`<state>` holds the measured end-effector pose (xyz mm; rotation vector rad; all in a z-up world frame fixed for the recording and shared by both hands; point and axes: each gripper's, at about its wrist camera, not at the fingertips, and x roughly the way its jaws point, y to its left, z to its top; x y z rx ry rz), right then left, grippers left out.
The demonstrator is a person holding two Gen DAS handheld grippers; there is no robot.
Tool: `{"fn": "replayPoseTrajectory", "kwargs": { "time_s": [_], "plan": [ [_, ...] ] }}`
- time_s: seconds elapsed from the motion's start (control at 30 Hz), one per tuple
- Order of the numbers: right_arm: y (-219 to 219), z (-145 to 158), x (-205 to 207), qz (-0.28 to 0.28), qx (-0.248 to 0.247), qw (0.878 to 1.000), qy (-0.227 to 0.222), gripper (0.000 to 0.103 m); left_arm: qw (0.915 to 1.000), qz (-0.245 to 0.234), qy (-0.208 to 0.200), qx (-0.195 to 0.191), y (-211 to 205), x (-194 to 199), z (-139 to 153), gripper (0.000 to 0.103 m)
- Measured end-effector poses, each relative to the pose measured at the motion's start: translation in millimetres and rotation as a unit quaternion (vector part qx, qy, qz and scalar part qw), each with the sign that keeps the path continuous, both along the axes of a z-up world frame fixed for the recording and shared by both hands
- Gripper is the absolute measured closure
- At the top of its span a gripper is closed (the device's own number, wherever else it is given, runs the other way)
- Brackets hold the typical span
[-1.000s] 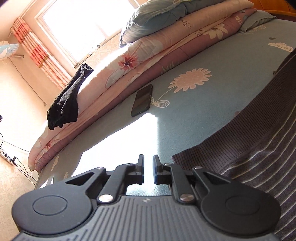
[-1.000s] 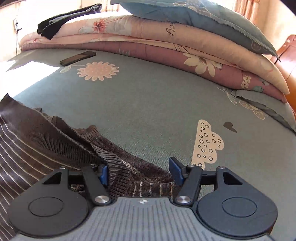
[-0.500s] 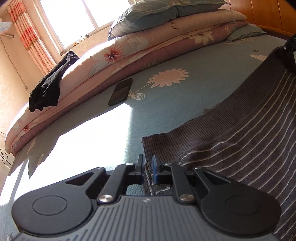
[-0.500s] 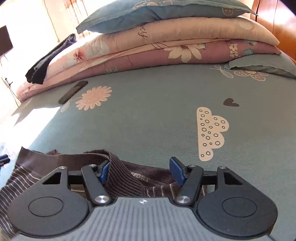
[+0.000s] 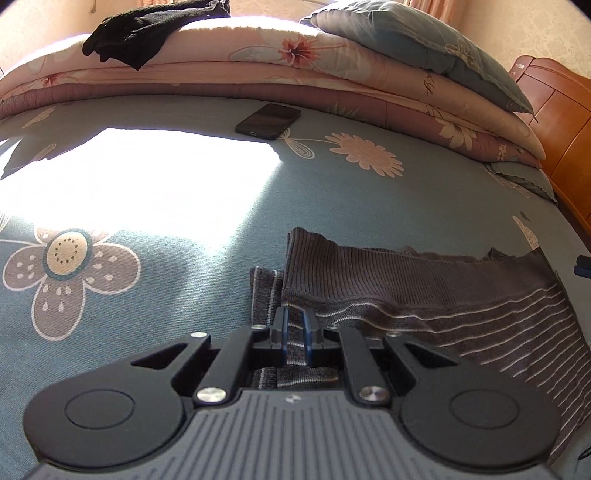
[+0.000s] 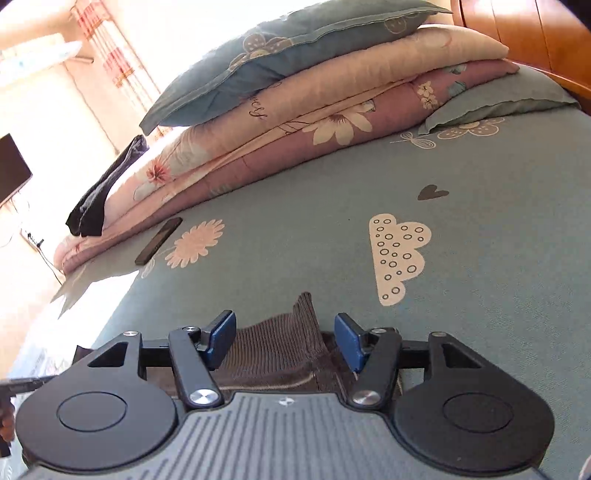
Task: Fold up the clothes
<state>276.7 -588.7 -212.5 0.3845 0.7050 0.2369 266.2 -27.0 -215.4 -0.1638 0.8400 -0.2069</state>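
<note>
A brown knit sweater with thin pale stripes (image 5: pixel 443 295) lies on the blue flowered bed sheet (image 5: pixel 147 221), its ribbed hem folded back along the far side. My left gripper (image 5: pixel 294 325) is shut on the sweater's near left corner, and striped fabric shows between its blue pads. In the right wrist view my right gripper (image 6: pixel 284 319) holds a bunched ridge of the ribbed hem (image 6: pixel 273 343). Its jaws stand wider and are closing, and the knit fills the gap between the pads. Both grippers sit low over the sheet.
A black phone (image 5: pixel 267 120) lies on the sheet beyond the sweater. Folded pink quilts (image 5: pixel 332 74) with a blue pillow (image 5: pixel 424 48) and a black garment (image 5: pixel 147 29) run along the far side. A wooden headboard (image 5: pixel 554 110) stands at the right.
Both grippers have rolled and moved across the bed. The sweater, stretched up between them before, now lies on the sheet. The right jaws have narrowed on the hem.
</note>
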Motion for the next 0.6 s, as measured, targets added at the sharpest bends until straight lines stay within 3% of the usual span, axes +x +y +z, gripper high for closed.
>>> {"fn": "replayPoseTrajectory", "kwargs": {
  "time_s": [0.1, 0.27, 0.4, 0.47, 0.5, 0.53, 0.6],
  "plan": [
    [-3.6, -11.7, -12.9, 0.022, -0.024, 0.999, 0.019, 0.054, 0.9996, -0.009, 0.006, -0.025, 3.6, -18.3, -1.1, 0.086],
    [-2.0, -26.9, -17.2, 0.034, -0.044, 0.998, 0.025, 0.054, 0.9997, -0.018, 0.015, -0.004, 0.5, -34.2, -7.7, 0.084],
    [8.9, -36.1, -6.4, 0.037, -0.065, 0.997, 0.028, 0.056, 0.9996, -0.01, 0.024, -0.01, 2.9, -32.0, -12.2, 0.079],
    [18.7, -37.6, -6.5, 0.055, -0.079, 0.995, 0.016, 0.073, 0.9996, -0.009, 0.024, -0.008, 3.1, -30.8, -13.5, 0.077],
    [24.2, -37.1, -9.2, 0.059, -0.092, 0.994, 0.01, 0.089, 0.9997, -0.008, 0.024, -0.008, 3.5, -30.5, -14.3, 0.076],
    [29.9, -36.4, -12.2, 0.061, -0.108, 0.992, 0.004, 0.097, 0.9997, -0.006, 0.024, -0.008, 4.0, -30.4, -15.2, 0.075],
    [41.0, -33.6, -19.3, 0.042, -0.165, 0.985, -0.006, 0.098, 0.9997, -0.003, 0.021, -0.008, 3.9, -30.9, -15.4, 0.074]
  ]
}}
